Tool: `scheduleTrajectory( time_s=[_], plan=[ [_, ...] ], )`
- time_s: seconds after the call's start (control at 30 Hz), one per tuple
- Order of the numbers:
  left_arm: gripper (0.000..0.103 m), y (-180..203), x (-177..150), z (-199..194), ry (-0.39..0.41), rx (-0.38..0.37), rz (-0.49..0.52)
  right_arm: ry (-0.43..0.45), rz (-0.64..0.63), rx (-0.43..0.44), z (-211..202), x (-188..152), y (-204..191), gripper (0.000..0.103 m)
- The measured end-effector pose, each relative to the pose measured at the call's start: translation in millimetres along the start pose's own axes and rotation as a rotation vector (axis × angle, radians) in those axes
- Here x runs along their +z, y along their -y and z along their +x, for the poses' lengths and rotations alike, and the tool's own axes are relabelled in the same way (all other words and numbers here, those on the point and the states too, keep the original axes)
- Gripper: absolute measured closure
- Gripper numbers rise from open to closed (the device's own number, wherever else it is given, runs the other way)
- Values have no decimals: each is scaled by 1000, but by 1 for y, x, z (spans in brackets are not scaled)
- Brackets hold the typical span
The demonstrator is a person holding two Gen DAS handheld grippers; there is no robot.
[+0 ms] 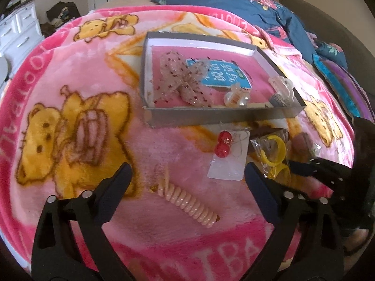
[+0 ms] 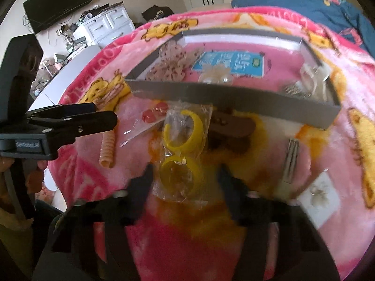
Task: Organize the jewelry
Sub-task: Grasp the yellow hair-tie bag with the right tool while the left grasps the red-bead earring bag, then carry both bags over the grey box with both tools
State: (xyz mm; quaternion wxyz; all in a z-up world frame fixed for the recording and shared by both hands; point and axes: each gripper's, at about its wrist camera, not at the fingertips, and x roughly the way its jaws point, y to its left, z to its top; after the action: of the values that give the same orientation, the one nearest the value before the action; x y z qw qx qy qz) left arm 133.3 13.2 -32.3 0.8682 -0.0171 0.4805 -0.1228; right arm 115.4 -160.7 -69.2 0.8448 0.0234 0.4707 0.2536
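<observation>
A grey shallow box point(image 1: 211, 114) on the pink blanket holds a spotted bow point(image 1: 185, 79), a pearl clip point(image 1: 235, 96) and a clear claw clip point(image 1: 281, 89). My left gripper point(image 1: 187, 175) is open above a peach spiral hair tie point(image 1: 187, 203). A card with red bead earrings point(image 1: 222, 145) lies ahead of it. My right gripper point(image 2: 186, 173) is open, its fingers on either side of a clear bag of yellow rings point(image 2: 181, 154). The box point(image 2: 234, 98) lies just beyond the bag. The left gripper point(image 2: 93, 117) shows at the left in the right wrist view.
A brown hair clip point(image 2: 232, 126), a silver clip point(image 2: 290, 159) and a white earring card point(image 2: 321, 192) lie on the blanket right of the bag. A blue quilt point(image 1: 257, 7) lies behind the box. A white dresser point(image 2: 105, 25) stands beyond the bed.
</observation>
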Motion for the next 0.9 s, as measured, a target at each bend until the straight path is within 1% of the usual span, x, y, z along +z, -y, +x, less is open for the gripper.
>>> scheduleTrajectory(
  time_s=[0.03, 0.1, 0.17, 0.27, 0.47, 0.53, 0.57, 0.63, 0.67, 0.7, 0.8, 0.9],
  plan=[
    [19, 1, 0, 2, -5, -11, 3, 2, 1, 4, -1, -1, 1, 68],
    [23, 4, 0, 5, -14, -30, 7, 16, -7, 6, -6, -1, 3, 72],
    [27, 10, 1, 9, -22, -51, 21, 27, -4, -4, -13, -3, 7, 72],
    [29, 19, 2, 15, -27, -68, 40, 39, 28, 0, -22, -5, 16, 72],
    [44, 31, 6, 33, -49, -72, 58, 78, 59, 7, -44, -7, 27, 72],
    [52, 32, 7, 37, -58, -80, 55, 92, 63, 6, -51, -5, 29, 72],
    [59, 33, 7, 41, -69, -89, 57, 100, 61, 4, -53, -4, 29, 72],
    [66, 36, 7, 45, -73, -76, 69, 112, 63, 3, -58, -3, 29, 72],
    [80, 38, 7, 46, -74, -65, 80, 115, 64, 6, -59, -2, 28, 72],
    [88, 38, 7, 46, -77, -60, 82, 116, 62, 8, -60, -2, 28, 72],
    [90, 34, 7, 40, -68, -76, 65, 124, 64, 10, -63, -1, 26, 72],
    [90, 33, 8, 26, -36, -77, 68, 128, 66, 12, -65, 0, 26, 72]
  ],
)
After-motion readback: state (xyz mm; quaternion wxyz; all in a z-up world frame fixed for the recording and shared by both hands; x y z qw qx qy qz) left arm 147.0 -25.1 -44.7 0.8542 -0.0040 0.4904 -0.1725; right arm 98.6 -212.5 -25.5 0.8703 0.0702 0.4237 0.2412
